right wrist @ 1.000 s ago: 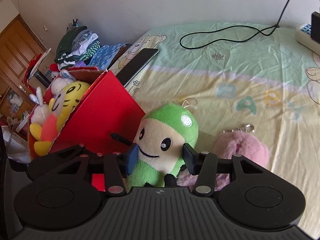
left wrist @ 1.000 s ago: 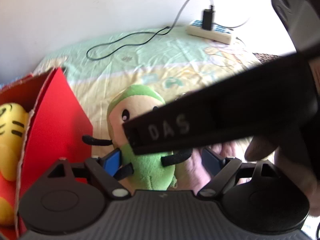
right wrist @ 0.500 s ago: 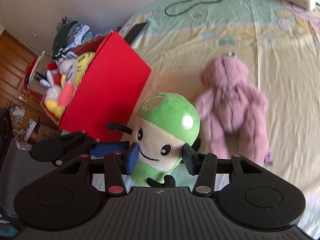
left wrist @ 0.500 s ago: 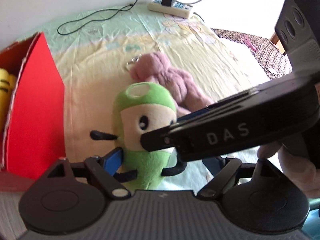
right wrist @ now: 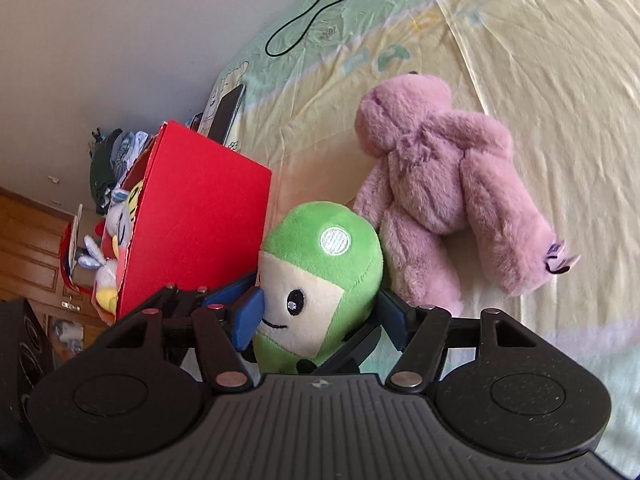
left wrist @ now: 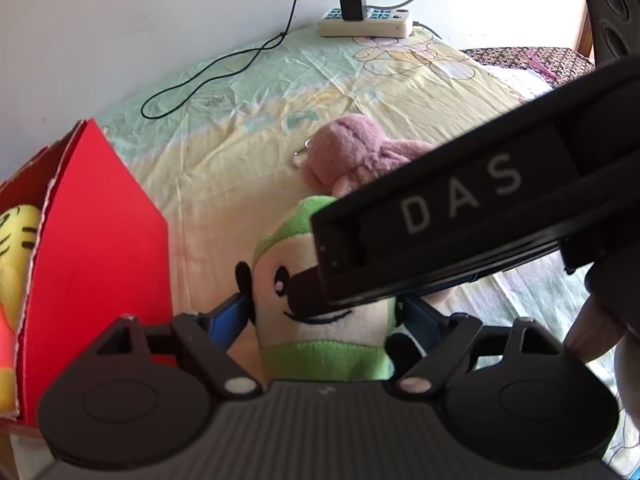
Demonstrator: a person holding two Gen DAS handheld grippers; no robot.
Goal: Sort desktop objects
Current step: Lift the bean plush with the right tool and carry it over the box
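The green plush toy [right wrist: 320, 280] stands upright on the bed [right wrist: 540, 80], nearest to the cameras, just beside the near corner of the red box [right wrist: 200, 224]. Both grippers are around it. The left gripper [left wrist: 320, 316] has been closing its jaws; its blue pads sit at the toy's two sides, and they seem to press on it, though the other gripper hides part of this view. The right gripper [right wrist: 320, 312] has just been opening its jaws; its pads stand beside the toy's head with small gaps, so it has let go.

The toy is soft, with a green cap, a cream face and thin black arms.

Behind it, touching its side, the pink plush toy [right wrist: 448, 196] lies flat on the sheet, not yet sorted. The box already holds several toys, among them a yellow one [left wrist: 16, 264]. So the sorting looks partly done: two toys remain outside. Farther, near the bed's far edge, lie a black cable [left wrist: 224, 68] and a power strip [left wrist: 364, 26].
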